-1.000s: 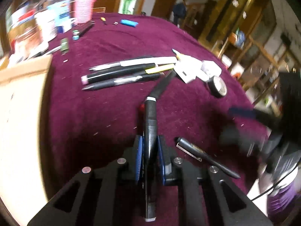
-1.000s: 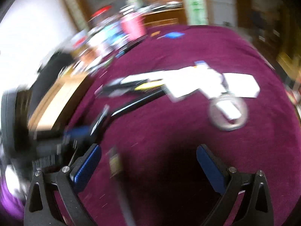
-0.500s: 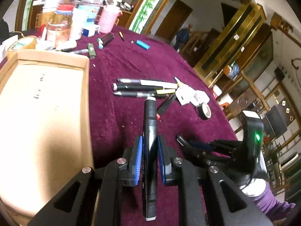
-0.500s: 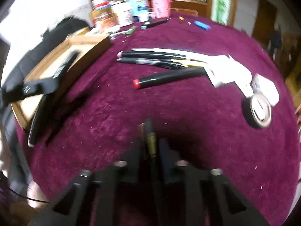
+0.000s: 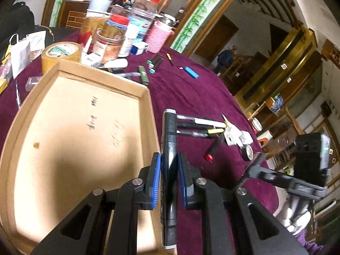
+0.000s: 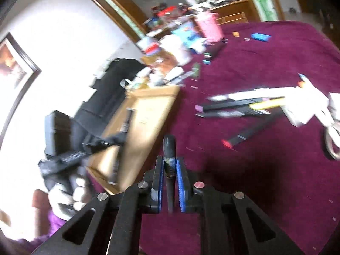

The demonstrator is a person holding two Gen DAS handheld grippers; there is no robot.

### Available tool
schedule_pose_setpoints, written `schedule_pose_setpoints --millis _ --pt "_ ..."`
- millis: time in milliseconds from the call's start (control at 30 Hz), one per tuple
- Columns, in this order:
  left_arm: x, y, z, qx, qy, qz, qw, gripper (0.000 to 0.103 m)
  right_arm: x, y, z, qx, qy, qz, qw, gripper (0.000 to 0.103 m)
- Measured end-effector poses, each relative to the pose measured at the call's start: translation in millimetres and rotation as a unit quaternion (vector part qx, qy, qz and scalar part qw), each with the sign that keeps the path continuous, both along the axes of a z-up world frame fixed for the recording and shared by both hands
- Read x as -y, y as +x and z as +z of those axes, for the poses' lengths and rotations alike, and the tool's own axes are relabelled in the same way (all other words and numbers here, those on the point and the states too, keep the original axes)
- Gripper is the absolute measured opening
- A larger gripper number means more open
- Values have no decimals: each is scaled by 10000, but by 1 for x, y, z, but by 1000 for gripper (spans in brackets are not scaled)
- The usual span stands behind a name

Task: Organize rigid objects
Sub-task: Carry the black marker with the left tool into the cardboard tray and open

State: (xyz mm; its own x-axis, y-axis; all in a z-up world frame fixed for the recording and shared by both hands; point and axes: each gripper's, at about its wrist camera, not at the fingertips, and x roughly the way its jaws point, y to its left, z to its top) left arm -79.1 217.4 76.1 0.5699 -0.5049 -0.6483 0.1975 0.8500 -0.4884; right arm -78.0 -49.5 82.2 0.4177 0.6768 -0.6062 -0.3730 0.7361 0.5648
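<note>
Marker [image 5: 169,170] sits clenched in the left tool [image 5: 169,176], blue pads pressing both sides, its grey-capped tip poking out right along the near-right edge of the cardboard tray [image 5: 63,72]. Tray floor is bare apart from some scribbles, so plenty of room in there. Right tool [image 6: 170,180] is clamped on a thin dark pen [image 6: 169,148], held up over the maroon desk [image 6: 255,63] just off the tray's corner.

Middle of the desk has a row of pens [image 5: 199,127] lying side by side, a red-tipped black marker [image 5: 213,147] at an angle below them, white plug bits [image 5: 238,136] and a small tape roll [image 5: 247,152] near the right rim. Open cloth between that pile and the tray.

Far edge is crowded: jars [image 5: 110,40], a pink cup [image 5: 158,37], a brown tape roll [image 5: 61,54] touching the tray's back corner, a blue lighter [image 5: 191,72] further out on its own
</note>
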Motion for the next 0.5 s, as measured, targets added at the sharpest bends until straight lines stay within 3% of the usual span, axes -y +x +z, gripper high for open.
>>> schedule_pose_setpoints --millis 233,500 --pt "-14 43 -10 -273 148 252 9992 16 -72 44 19 -99 235 576 9980 13" --pt "-23 88 -41 -884 110 454 9950 16 -133 122 -18 -531 -477 394 9967 13"
